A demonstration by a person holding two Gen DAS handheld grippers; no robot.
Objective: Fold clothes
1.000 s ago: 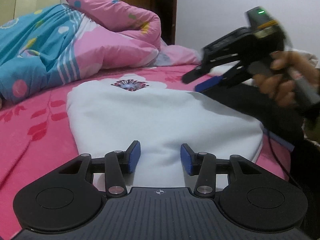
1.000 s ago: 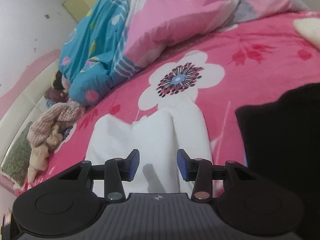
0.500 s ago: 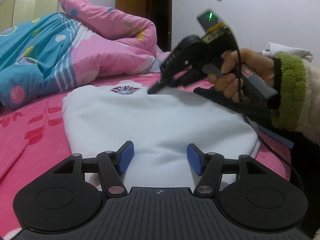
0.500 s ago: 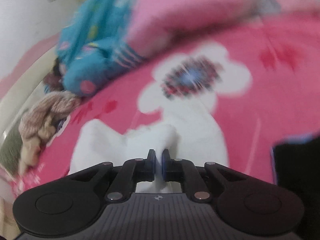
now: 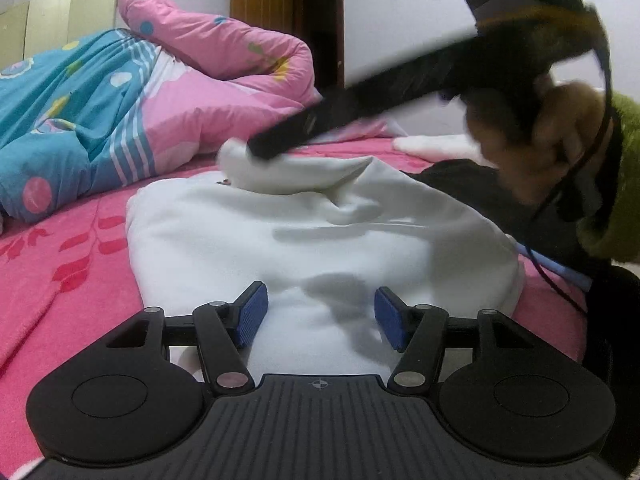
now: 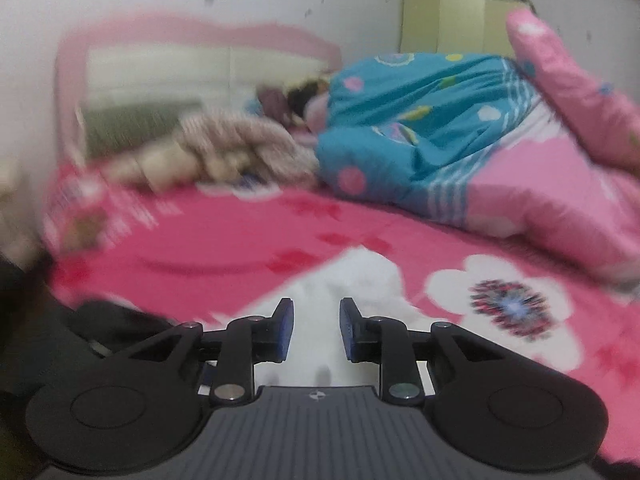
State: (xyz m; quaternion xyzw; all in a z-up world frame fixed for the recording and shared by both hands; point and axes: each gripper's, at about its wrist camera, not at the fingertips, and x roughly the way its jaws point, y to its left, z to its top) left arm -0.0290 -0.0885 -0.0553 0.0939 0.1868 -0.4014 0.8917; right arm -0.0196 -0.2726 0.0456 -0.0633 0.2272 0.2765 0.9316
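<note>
Lying across the pink flowered bedsheet [image 5: 60, 264], a white garment [image 5: 320, 248] is spreading out just ahead of the left gripper [image 5: 320, 314], whose blue-padded fingers [image 5: 250, 316] are standing wide apart with nothing between them, low over the near edge of the cloth. Seen from the left wrist view, the right gripper [image 5: 260, 148] is reaching in from the right as a blurred black shape, its tip meeting a lifted, bunched fold at the far end of the garment. A hand [image 5: 552, 148] with a fuzzy green cuff [image 5: 616, 184] is gripping its handle. In the right wrist view that gripper [image 6: 316, 330] is showing its blue pads [image 6: 285, 330] parted by a moderate gap, with white cloth [image 6: 360, 280] lying in front of and beneath them; the pads are not pressing together on it, though whether the cloth is touching them cannot be told through the motion blur. A dark garment [image 5: 480, 196] is lying beside the white one on its right. A pink and blue quilt [image 5: 120, 120] is heaped behind, and a white flower print [image 6: 500, 300] is showing on the sheet just beside the cloth.
</note>
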